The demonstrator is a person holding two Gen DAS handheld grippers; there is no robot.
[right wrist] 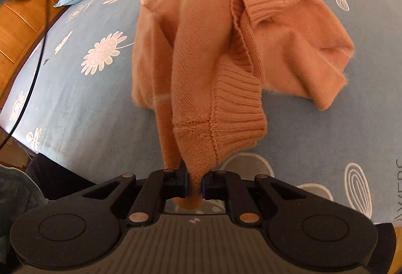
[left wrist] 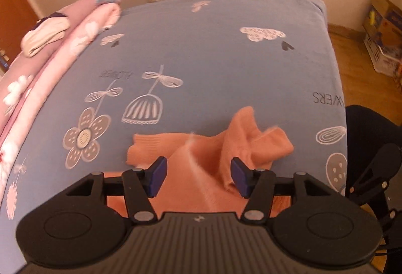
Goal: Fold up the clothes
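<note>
The right claw point(right wrist: 194, 184) pinches the ribbed hem of the orange knitted sweater point(right wrist: 226, 48), which trails away across the blue flowered bed point(right wrist: 75, 98), while the left claw point(left wrist: 198, 174) hovers spread just above its near folds (gripping nothing).

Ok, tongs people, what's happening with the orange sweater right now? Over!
Right tongs shut on the orange sweater, lifting its ribbed edge. Left tongs open above it, pads clear. Sweater bunched on the blue bed sheet. Nothing in the way.
</note>
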